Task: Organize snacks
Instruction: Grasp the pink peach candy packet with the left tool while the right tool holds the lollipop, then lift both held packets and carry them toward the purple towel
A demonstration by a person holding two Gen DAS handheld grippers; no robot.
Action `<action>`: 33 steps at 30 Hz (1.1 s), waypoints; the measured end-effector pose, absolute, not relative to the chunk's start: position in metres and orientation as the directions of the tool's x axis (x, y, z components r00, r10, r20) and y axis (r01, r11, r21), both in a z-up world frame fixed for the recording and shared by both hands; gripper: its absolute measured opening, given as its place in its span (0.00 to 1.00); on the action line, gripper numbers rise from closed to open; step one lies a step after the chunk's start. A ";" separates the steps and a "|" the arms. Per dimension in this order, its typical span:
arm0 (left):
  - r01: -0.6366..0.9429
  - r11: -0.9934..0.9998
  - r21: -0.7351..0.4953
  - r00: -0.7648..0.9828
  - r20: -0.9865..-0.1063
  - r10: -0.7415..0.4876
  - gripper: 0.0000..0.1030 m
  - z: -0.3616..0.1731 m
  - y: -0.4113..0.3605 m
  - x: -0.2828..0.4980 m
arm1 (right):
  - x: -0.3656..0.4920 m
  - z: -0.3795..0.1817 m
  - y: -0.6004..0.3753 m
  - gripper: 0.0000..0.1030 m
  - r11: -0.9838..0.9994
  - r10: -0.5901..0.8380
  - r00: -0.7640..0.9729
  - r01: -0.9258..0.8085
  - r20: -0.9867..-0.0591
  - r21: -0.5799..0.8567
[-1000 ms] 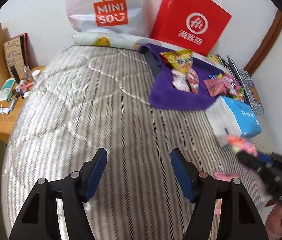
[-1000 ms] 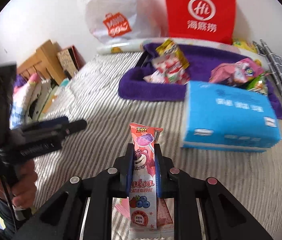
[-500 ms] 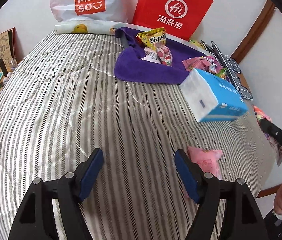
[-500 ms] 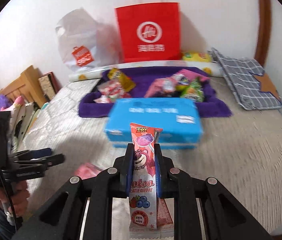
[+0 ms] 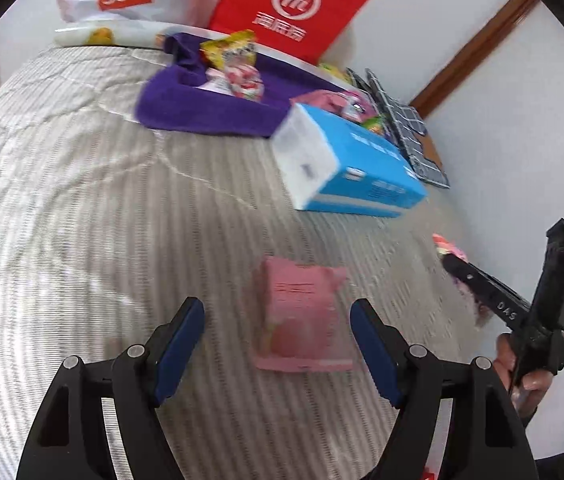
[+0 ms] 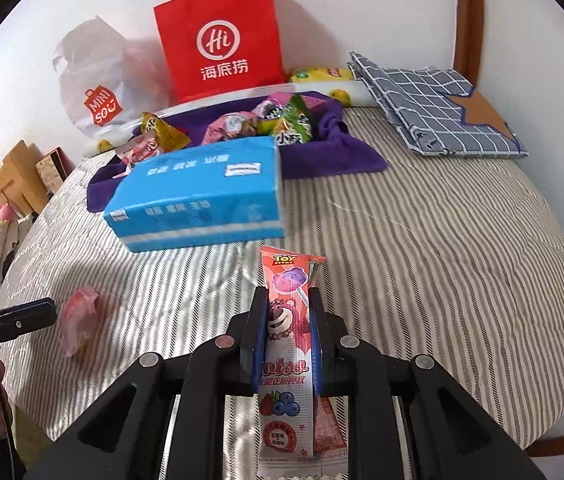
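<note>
With the left gripper [image 5: 278,340] spread empty over the flat pink snack packet [image 5: 301,322] ahead between its fingers, pads may skid off, while the right gripper [image 6: 285,332], clamped on the lollipop packet [image 6: 288,356], could drop it.

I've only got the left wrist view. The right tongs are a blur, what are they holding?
Observer: A pink lollipop packet, clamped upright in the right tongs.
Operator: Just that one?
Observer: A reddish packet shows behind it. I can't tell if it's gripped.
Operator: What's behind the box?
Observer: Green packs on the towel.
</note>
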State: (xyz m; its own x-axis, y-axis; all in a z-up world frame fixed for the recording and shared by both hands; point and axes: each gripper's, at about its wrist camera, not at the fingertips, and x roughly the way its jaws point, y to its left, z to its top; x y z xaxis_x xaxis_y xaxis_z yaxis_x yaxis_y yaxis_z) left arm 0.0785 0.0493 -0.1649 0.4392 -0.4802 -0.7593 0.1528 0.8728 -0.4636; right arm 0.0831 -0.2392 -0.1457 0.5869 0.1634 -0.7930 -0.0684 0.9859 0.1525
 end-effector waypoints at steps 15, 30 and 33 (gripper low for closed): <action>0.172 0.968 -0.182 0.539 -0.805 -0.247 0.37 -0.163 0.003 0.084 | 0.096 -0.161 -0.261 0.18 0.993 0.112 0.593 -0.042 -0.797 0.108; -0.008 0.992 -0.125 0.588 -0.803 -0.097 0.41 -0.176 0.045 0.161 | 0.177 -0.184 -0.268 0.19 0.990 0.136 0.572 -0.049 -0.809 0.132; -0.008 0.993 -0.115 0.586 -0.805 -0.088 0.41 -0.177 0.043 0.163 | 0.183 -0.186 -0.267 0.21 0.986 0.165 0.561 -0.065 -0.811 0.156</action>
State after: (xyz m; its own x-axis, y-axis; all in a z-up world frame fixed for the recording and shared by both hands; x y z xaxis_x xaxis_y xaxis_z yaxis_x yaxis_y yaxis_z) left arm 0.1634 0.0426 -0.1769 0.5861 -0.0885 -0.8054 -0.0084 0.9933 -0.1152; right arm 0.1826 -0.2668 -0.1865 0.5611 0.1653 -0.8110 -0.0654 0.9856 0.1556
